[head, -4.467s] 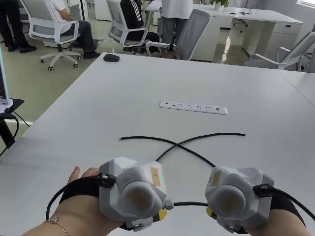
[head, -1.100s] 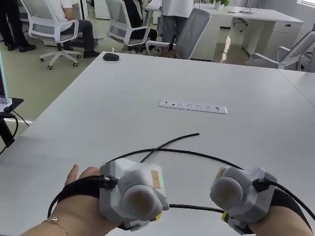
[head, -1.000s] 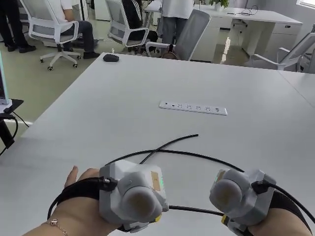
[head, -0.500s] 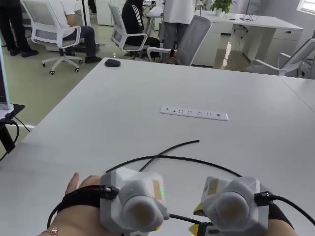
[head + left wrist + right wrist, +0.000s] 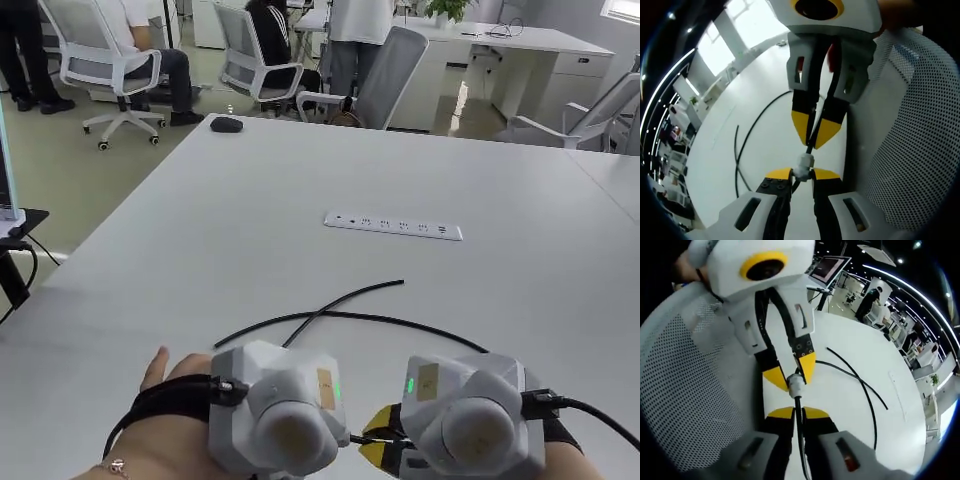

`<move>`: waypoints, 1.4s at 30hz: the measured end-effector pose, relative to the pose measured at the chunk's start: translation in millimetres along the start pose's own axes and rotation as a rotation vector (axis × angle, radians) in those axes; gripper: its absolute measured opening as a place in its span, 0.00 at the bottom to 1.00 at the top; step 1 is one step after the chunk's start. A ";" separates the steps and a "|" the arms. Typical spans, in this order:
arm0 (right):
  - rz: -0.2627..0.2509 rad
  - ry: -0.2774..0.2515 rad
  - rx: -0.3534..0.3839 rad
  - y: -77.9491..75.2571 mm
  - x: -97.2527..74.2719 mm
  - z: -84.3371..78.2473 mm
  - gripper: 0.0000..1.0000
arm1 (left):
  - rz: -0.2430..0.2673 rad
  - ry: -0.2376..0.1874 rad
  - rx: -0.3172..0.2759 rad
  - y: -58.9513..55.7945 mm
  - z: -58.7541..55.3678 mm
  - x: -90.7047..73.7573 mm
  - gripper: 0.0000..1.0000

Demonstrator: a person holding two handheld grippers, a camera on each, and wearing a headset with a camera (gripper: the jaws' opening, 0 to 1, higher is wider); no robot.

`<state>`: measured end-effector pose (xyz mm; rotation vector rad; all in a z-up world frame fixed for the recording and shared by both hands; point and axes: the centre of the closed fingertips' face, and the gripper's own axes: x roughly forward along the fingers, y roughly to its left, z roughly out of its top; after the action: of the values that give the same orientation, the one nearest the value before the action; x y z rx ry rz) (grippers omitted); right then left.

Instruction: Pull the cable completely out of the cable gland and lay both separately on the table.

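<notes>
The thin black rubber cable (image 5: 800,440) is clamped tight by the right claw (image 5: 797,412), with its loose length lying on the white flat counter (image 5: 300,180) beyond both claws. The small white plastic cable gland (image 5: 803,165) is pinched in the left claw (image 5: 802,173), just beside the right claw's tips.

White cable gland (image 5: 803,165) clamped in left gripper (image 5: 803,174); just above gland, right gripper (image 5: 814,135) pinching black cable (image 5: 810,148); slack looping left of gland across table (image 5: 715,150).
</notes>
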<state>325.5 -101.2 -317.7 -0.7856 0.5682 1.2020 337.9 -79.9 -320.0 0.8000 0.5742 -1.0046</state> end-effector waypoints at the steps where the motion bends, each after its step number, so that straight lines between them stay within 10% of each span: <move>1: -0.002 -0.001 0.003 -0.3 -0.1 -0.1 0.04 | 0.000 -0.002 -0.006 0.5 0.2 -0.2 0.16; 16: -0.027 0.098 0.058 -6.6 1.7 -24.4 0.03 | 0.009 0.021 -0.019 1.6 -5.5 -0.8 0.16; 30: -0.076 0.295 0.114 -20.1 -4.7 -72.2 0.04 | 0.020 0.041 -0.037 4.5 -10.9 -2.1 0.16; 36: -0.106 0.460 0.170 -24.7 -15.9 -108.5 0.04 | 0.014 0.040 -0.037 3.7 -10.7 -0.8 0.16; 42: -0.113 0.492 0.204 -26.5 -20.3 -119.8 0.05 | 0.016 0.035 -0.043 3.8 -8.1 -2.1 0.16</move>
<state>347.5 -211.9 -370.2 -0.9288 1.0185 0.8290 339.9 -71.1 -322.0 0.7839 0.6164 -0.9620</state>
